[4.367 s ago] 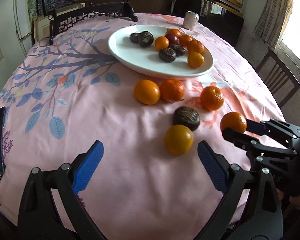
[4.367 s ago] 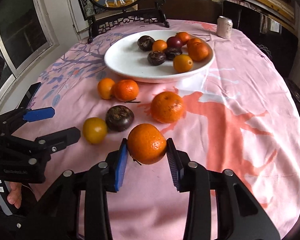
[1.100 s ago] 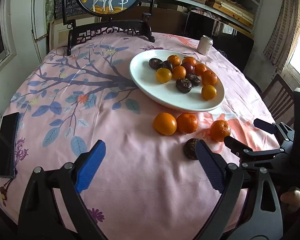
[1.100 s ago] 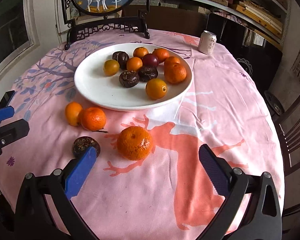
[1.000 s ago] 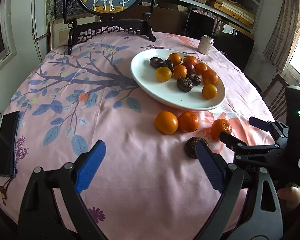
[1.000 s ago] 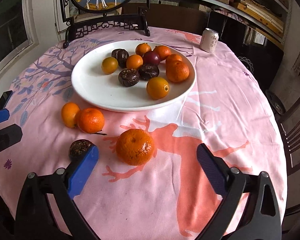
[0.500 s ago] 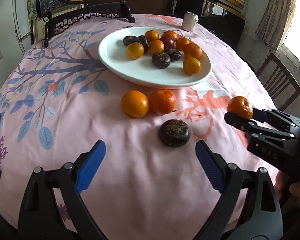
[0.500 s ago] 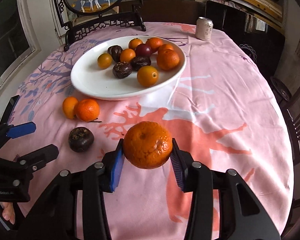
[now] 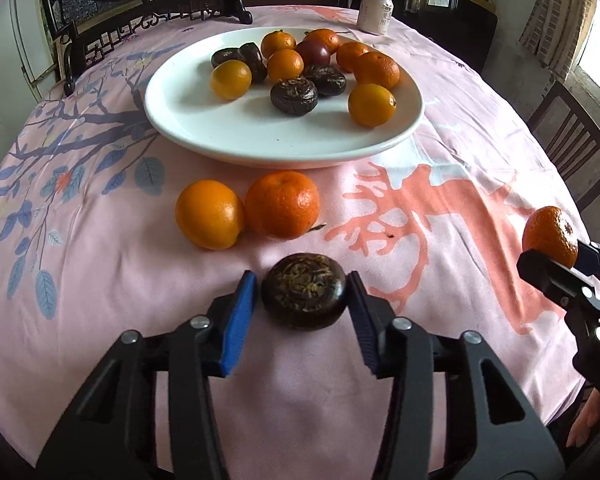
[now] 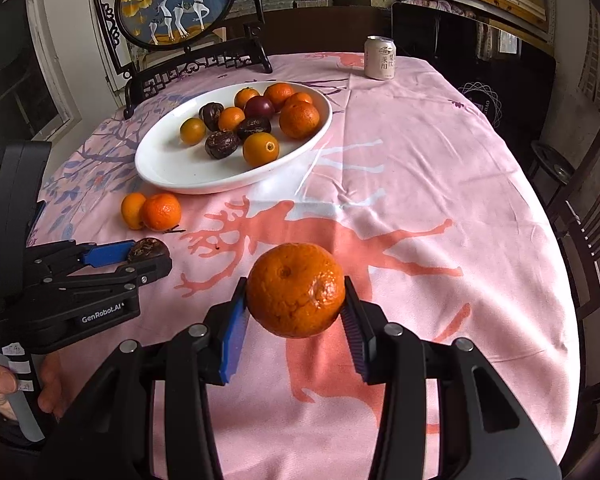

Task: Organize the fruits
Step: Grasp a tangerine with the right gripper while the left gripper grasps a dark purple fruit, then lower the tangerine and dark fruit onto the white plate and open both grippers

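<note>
With the right hand-held gripper [image 10: 294, 316] clamping a mandarin [image 10: 295, 290] aloft and the left hand-held gripper [image 9: 302, 304] just closing around the dark fruit [image 9: 303, 296] (on the desk [image 9: 420, 184]), either round fruit could squirt free.

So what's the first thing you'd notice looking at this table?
The right tongs hold an orange up over the pink cloth. The left tongs have just closed around a dark fruit on the cloth. Behind sits a big white plate piled with fruit.
</note>
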